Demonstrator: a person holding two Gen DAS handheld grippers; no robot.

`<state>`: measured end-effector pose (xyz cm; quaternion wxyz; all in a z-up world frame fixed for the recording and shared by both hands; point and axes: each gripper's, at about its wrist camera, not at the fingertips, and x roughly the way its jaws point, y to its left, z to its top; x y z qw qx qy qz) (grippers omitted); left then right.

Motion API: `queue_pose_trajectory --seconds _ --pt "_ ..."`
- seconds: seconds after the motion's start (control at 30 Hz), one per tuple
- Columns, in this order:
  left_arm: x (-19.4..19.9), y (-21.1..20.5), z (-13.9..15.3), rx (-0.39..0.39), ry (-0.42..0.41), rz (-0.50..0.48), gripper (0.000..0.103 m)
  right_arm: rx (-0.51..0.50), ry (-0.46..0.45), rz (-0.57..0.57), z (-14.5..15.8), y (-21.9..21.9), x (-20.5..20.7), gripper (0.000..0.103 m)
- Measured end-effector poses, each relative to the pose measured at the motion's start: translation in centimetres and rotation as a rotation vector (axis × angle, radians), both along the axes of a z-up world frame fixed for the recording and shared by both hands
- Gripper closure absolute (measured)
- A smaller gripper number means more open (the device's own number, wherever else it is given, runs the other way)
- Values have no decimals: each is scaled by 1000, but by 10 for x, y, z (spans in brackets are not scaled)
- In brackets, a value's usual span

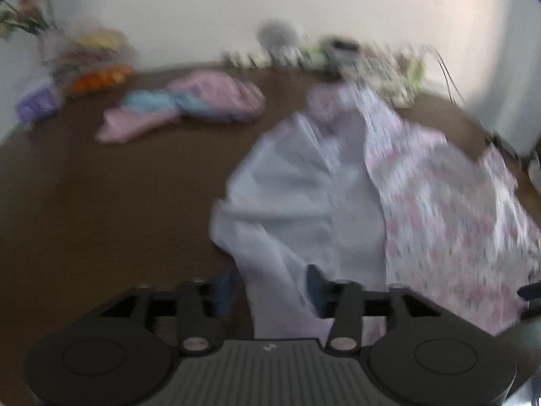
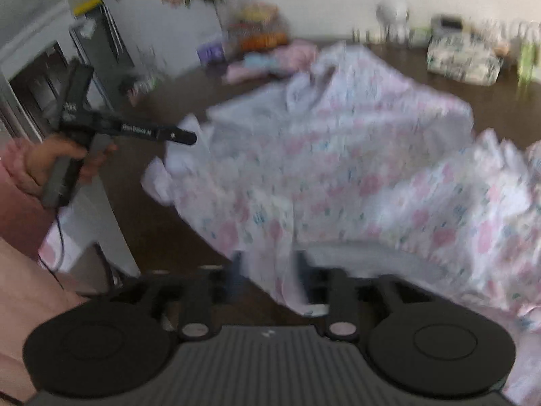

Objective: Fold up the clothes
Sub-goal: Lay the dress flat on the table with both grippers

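A white garment with a pink floral print [image 2: 338,176] lies spread on the dark brown table [image 1: 101,203], its plain white inner side [image 1: 304,196] turned up on the left. Both views are blurred. My left gripper [image 1: 270,291] is shut on the garment's near left edge, with cloth between the blue fingertips. It also shows from the side in the right wrist view [image 2: 182,137], held by a hand. My right gripper [image 2: 268,270] is shut on the garment's near floral edge.
A folded pink and blue pile of clothes [image 1: 189,105] lies at the back left of the table. Colourful items [image 1: 91,57], flowers [image 1: 27,10], a patterned box [image 2: 463,59] and small clutter line the back wall. A white cabinet [image 2: 101,203] stands left of the table.
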<state>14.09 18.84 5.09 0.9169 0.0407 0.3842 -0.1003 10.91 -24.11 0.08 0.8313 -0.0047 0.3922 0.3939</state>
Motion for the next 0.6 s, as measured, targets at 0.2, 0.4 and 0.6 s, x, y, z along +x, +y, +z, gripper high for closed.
queue_pose_trajectory --seconds 0.2,0.4,0.6 --pt "-15 -24 13 -24 -41 -156 48 44 -26 -66 1 10 20 47" --pt "-27 -56 -13 -22 70 -337 76 14 94 -7 -30 45 46 85" --pt "-27 -47 -31 -89 143 -312 76 15 36 214 -11 38 0 88"
